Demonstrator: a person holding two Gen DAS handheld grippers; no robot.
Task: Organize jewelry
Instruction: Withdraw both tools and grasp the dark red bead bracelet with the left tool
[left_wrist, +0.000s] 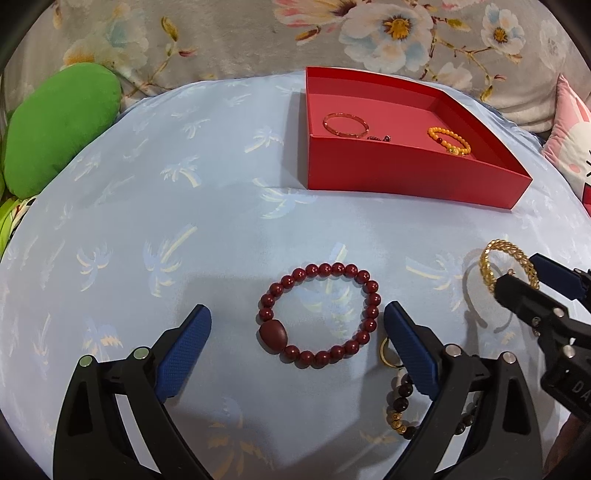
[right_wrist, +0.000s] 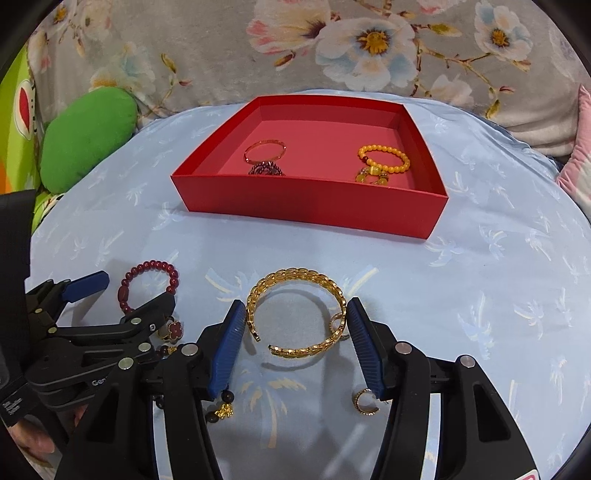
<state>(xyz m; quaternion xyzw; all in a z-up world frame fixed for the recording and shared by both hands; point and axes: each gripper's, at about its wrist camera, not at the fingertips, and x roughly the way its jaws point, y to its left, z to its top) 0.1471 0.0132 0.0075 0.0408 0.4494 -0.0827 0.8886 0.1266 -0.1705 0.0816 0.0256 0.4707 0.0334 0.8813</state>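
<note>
The left claw (left_wrist: 297, 334) was held wide apart over a blue sheet (left_wrist: 184, 229), its pads flanking a red bead bracelet (left_wrist: 319, 315) without touching it. The right claw (right_wrist: 297, 332) was also spread, and a gold cuff (right_wrist: 299, 317) lay between its pads; whether the right pad (right_wrist: 364, 343) touched the cuff could not be told.

Beside the left claw's right finger, a gold ring (left_wrist: 388, 352) and a dark bead bracelet (left_wrist: 400, 406) were partly covered by that finger. In the right wrist view, a red clover ring (right_wrist: 173, 328) was half hidden behind the left claw, a small gold charm (right_wrist: 223, 410) was tucked under the left pad, and a small gold hoop (right_wrist: 365, 400) was cut off by the right pad.

Farther off, a red tray (right_wrist: 306, 206) was set on the sheet. Inside were seen a thin gold bangle (right_wrist: 266, 151), a yellow bead bracelet (right_wrist: 384, 158) and a dark beaded piece (right_wrist: 266, 170), the last largely masked by the front wall. Gold pieces (right_wrist: 371, 177) below the yellow beads were too small to identify. A green cushion (left_wrist: 62, 125) was cut off at the left edge.
</note>
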